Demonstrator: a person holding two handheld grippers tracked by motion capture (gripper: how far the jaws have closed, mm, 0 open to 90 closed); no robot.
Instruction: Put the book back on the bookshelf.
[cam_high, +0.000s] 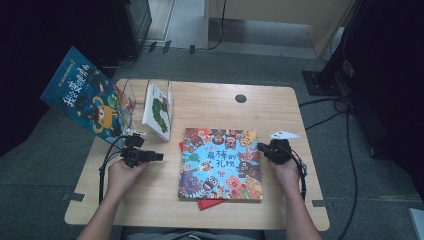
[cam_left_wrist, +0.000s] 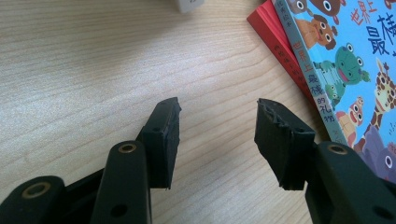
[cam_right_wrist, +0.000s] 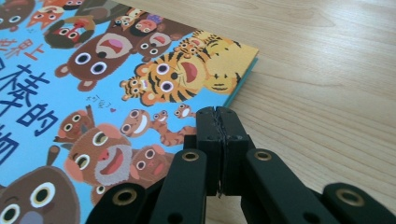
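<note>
Both grippers flank my animal picture book (cam_high: 220, 164) mid-frame: left gripper (cam_left_wrist: 218, 116) gapes, empty; right gripper (cam_right_wrist: 217, 114) pinched together on nothing at its edge.

Right gripper (cam_right_wrist: 218, 112): jaws pressed together, nothing between them, tips over the near edge of the animal picture book (cam_right_wrist: 93, 93). Book lies flat on the wooden table (cam_right_wrist: 327, 70); its tiger corner sits beyond the tips.
</note>
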